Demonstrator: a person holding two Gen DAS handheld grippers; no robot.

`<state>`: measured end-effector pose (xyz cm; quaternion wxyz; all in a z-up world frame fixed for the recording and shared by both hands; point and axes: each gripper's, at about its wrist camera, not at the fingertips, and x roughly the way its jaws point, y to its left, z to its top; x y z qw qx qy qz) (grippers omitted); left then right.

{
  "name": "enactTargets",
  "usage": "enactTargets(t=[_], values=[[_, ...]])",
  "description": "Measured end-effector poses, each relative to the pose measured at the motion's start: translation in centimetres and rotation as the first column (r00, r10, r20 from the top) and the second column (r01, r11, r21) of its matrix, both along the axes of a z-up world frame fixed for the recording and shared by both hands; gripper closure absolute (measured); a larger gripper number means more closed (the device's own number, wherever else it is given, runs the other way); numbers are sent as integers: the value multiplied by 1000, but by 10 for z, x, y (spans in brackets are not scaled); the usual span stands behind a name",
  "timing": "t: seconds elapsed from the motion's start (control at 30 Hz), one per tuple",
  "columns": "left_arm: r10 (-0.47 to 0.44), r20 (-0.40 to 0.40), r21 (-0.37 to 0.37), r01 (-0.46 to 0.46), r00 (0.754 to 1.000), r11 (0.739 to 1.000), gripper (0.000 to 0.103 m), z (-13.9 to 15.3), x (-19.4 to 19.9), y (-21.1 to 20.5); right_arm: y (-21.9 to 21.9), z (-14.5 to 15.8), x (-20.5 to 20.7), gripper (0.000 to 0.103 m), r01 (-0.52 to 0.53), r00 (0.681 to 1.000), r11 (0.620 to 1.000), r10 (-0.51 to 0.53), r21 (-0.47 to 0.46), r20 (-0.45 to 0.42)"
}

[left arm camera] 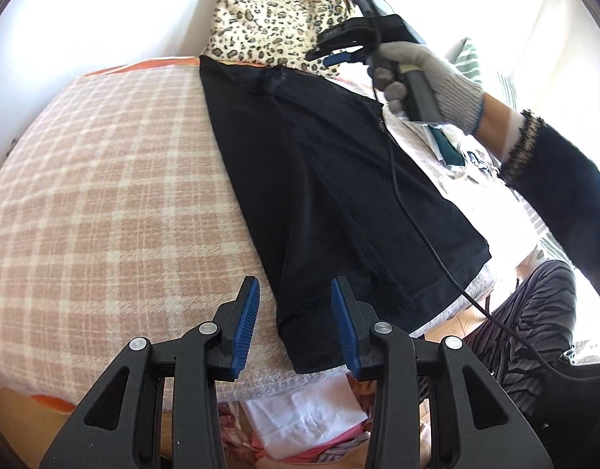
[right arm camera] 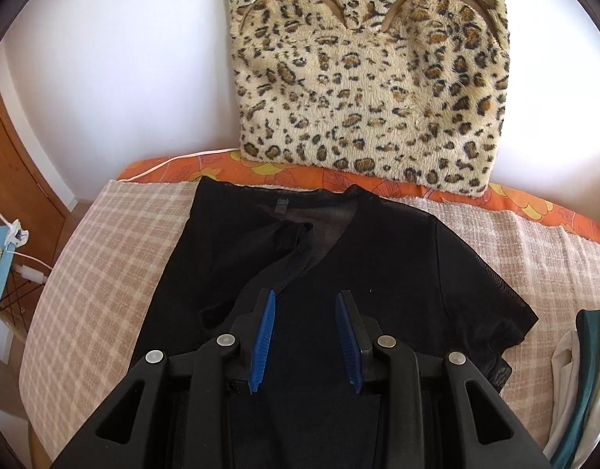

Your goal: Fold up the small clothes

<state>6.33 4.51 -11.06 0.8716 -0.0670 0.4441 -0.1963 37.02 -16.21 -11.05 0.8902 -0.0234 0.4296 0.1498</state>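
Note:
A black short-sleeved top (left arm camera: 339,195) lies flat on a pink checked blanket (left arm camera: 112,179). Its left side is folded in; its right sleeve (right arm camera: 491,312) lies spread out. My left gripper (left arm camera: 295,285) is open and empty, above the top's lower left corner near the blanket's front edge. My right gripper (right arm camera: 306,297) is open and empty, above the middle of the top (right arm camera: 378,273), below the neckline. The right gripper also shows in the left wrist view (left arm camera: 331,56), held by a gloved hand over the top's far end.
A leopard-print cushion (right arm camera: 374,90) leans on the white wall behind the blanket (right arm camera: 97,258). Folded clothes (right arm camera: 581,375) lie at the right edge. A cable (left arm camera: 409,211) trails over the top. More fabrics (left arm camera: 300,422) lie below the front edge. A wooden door (right arm camera: 15,156) is at left.

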Motion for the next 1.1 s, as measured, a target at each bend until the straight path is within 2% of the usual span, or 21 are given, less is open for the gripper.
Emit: enactTargets(t=[0.17, 0.27, 0.4, 0.6, 0.8, 0.97, 1.1], values=[[-13, -22, -2, 13, 1000, 1000, 66, -5, -5, 3, -13, 6, -62, 70, -76, 997, 996, 75, 36, 12], [-16, -27, -1, 16, 1000, 1000, 66, -8, -7, 3, -22, 6, -94, 70, -94, 995, 995, 93, 23, 27], [-11, -45, -7, 11, 999, 1000, 67, -12, -10, 6, -30, 3, -131, 70, -115, 993, 992, 115, 56, 6], [-36, -34, 7, 36, 999, 999, 69, -15, -21, 2, -28, -12, -193, 69, -167, 981, 979, 177, 119, -75], [-71, -13, 45, 71, 997, 996, 71, -17, -28, -5, -14, -43, -252, 67, -237, 949, 957, 265, 167, -172], [-77, -16, 58, 78, 997, 995, 74, -20, -29, -9, 2, -66, -276, 68, -273, 918, 941, 317, 199, -239], [-80, -12, 69, 80, 997, 994, 76, -21, -29, -10, 9, -79, -286, 69, -279, 905, 937, 329, 210, -270]])
